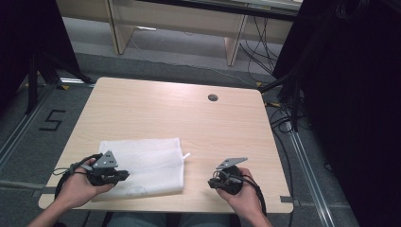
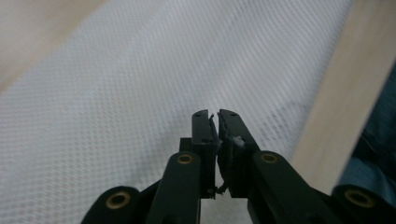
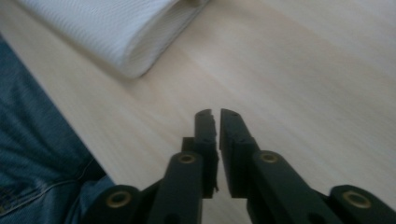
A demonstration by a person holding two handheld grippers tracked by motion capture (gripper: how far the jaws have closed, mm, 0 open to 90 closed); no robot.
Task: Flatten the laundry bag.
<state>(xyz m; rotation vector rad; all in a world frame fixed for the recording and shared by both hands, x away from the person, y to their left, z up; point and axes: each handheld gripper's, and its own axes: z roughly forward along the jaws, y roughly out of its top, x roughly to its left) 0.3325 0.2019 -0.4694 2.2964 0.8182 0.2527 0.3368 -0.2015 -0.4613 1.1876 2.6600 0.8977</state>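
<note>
One pale wooden table [image 1: 156, 106] takes up the middle of the high view, with a small dark round grommet [image 1: 213, 98] set into it near the far edge. On its near left part lies a folded white mesh cloth [image 1: 146, 163], flat, with its near edge close to the table's front edge and a short white tab [image 1: 186, 155] sticking out from its right side. The weave shows as a fine dotted net in the left gripper view [image 2: 140, 84], and a faint dark mark sits on it near the table edge. In the right gripper view the same cloth shows as a thick folded bundle [image 3: 116, 28] at the upper left, well apart from that claw.

Both of the person's hands come in from the bottom of the high view. The left hand [image 1: 80, 187] holds the left claw [image 1: 124, 175] over the near left part of the cloth; whether the tips touch the fabric cannot be told. Its jaws stand almost together with only a thin slit between them and nothing caught there, as the left gripper view [image 2: 215, 114] shows. The right hand [image 1: 243, 191] holds the right claw [image 1: 211, 182] over bare table to the right of the cloth, pointing toward it. Its jaws too are clenched to a narrow slit and grasp nothing [image 3: 216, 113]. Blue denim [image 3: 32, 140] of the person's legs shows beyond the table's front edge.
</note>
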